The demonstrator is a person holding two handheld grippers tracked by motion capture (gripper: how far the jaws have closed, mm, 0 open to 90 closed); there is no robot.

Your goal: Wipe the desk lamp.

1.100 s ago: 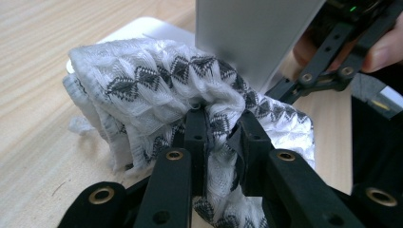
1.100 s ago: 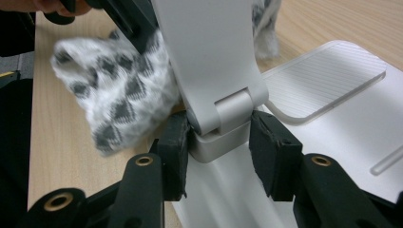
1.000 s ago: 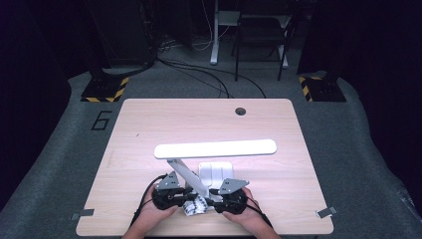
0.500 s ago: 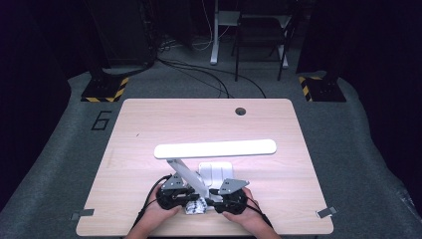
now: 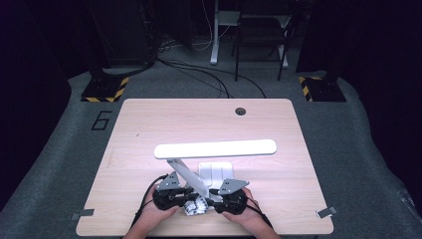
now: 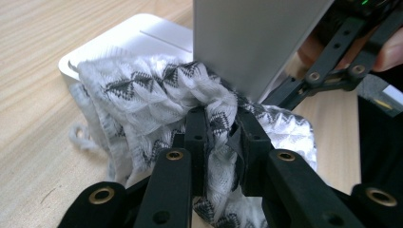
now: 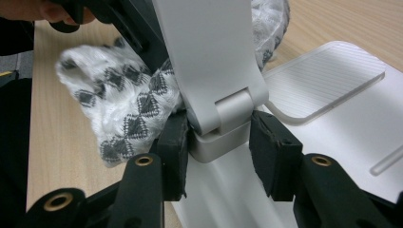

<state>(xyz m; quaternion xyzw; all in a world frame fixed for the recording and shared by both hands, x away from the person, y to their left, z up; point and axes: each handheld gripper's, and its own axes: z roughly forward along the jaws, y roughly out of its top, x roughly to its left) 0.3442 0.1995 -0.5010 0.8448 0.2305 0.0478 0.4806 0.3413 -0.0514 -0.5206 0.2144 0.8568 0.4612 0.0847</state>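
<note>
A white desk lamp stands near the table's front edge, with a long bar head, a slanted arm and a flat base. A white cloth with a dark diamond pattern lies bunched against the foot of the arm. My left gripper is shut on a fold of that cloth, just below the lamp arm. My right gripper is closed on the lamp's hinge, with one pad on each side where the arm meets the base. The cloth sits just behind that hinge.
The light wooden table has a round cable hole at the back. Both hands hold the grippers at the front edge. Dark floor with cables, yellow-black stands and a chair lies beyond the table.
</note>
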